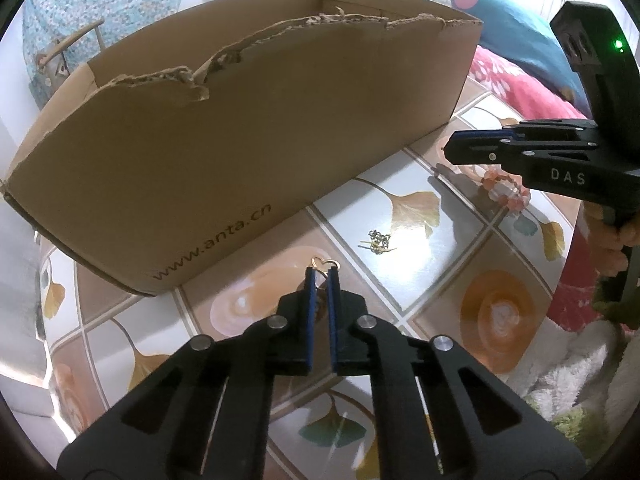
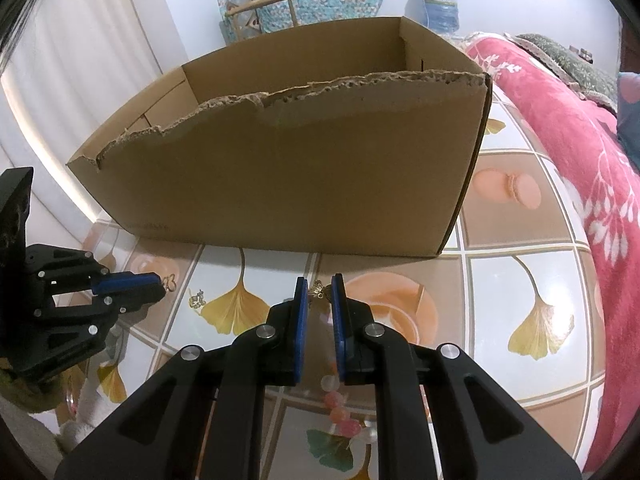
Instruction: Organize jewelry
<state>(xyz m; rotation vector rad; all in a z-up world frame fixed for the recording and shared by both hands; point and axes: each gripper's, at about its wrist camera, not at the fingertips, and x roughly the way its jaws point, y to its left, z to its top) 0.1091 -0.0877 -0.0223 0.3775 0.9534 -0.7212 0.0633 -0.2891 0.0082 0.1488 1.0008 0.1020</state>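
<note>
Nearest in the left wrist view, the left tongs (image 1: 323, 274) stand nearly closed, their blue-padded tips pinching a small gold heart-shaped earring (image 1: 325, 263) whose loop pokes out just past the tips. The earring sits low, at or just above the glossy desk with its ginkgo-leaf and macaron print (image 1: 516, 340); whether it is lifted clear cannot be told.

The right tongs (image 2: 320, 284) are likewise drawn almost together, gripping a small brass-coloured charm (image 2: 320, 290) at their tips. Below them a bracelet of pink and clear beads (image 2: 344, 414) shows; it may hang from that charm or lie on the desk, and the pictures do not settle it.

A little farther out, between the two tongs, a small tangled heap of dark metal links with gold pins (image 1: 378, 242) lies loose on the desk, untouched.

Beyond everything stands the large brown cardboard box with a ragged torn front edge (image 1: 248, 120), open at the top and, as far as can be seen, holding nothing yet.

The step in hand looks like the pick-up: both tongs have a piece secured. The next move probably calls for raising each piece above the torn wall, carrying it over the box and letting go inside, keeping the grip firm, since such thin pieces could slip out.
</note>
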